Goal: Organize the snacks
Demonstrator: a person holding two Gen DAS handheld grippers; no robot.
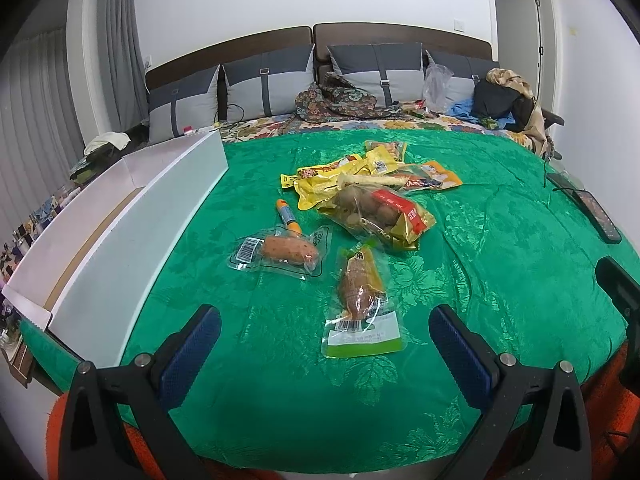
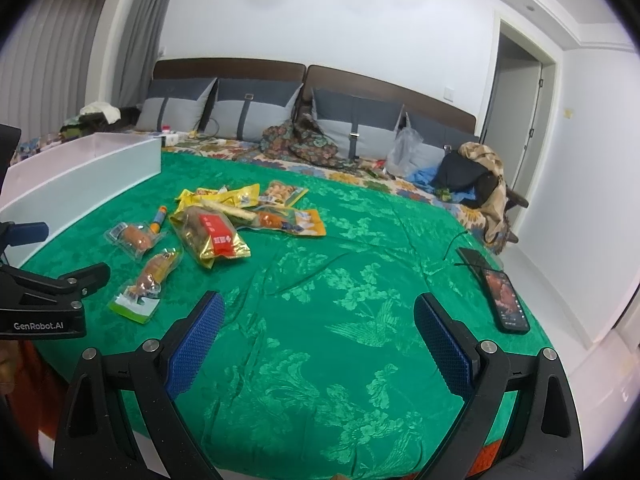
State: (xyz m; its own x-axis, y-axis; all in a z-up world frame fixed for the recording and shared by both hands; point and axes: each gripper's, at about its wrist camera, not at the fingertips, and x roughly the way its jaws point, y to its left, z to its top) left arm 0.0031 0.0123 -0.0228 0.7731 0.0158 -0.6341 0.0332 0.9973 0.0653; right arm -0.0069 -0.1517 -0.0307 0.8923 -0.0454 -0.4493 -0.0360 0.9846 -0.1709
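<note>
Both sets of jaws are spread wide with nothing gripped. The left gripper (image 1: 325, 344) is held over the near edge of the bed, above the green bedspread (image 1: 500, 280); the right gripper (image 2: 318, 334) is held over bare cloth further right. Just ahead of the left jaws, almost between the tips, one clear pouch with a green end (image 1: 360, 304) lies lengthwise, a brown snack sealed inside. Beyond it, ahead and to the left, a second clear pouch (image 1: 280, 254) holds a reddish sausage-like piece, and one small orange tube (image 1: 289, 218) touches its far edge. Further ahead, one gold bag with a red label (image 1: 380, 216) rests against a loose heap of yellow and orange packets (image 1: 360, 168); their number cannot be told exactly. Left of the left jaws stands one long white box (image 1: 132, 240), open on top. Right of the right jaws, two dark phones (image 2: 506, 300) lie at the bedspread's edge. Four grey pillows (image 1: 268, 84) are lined along the headboard.
</note>
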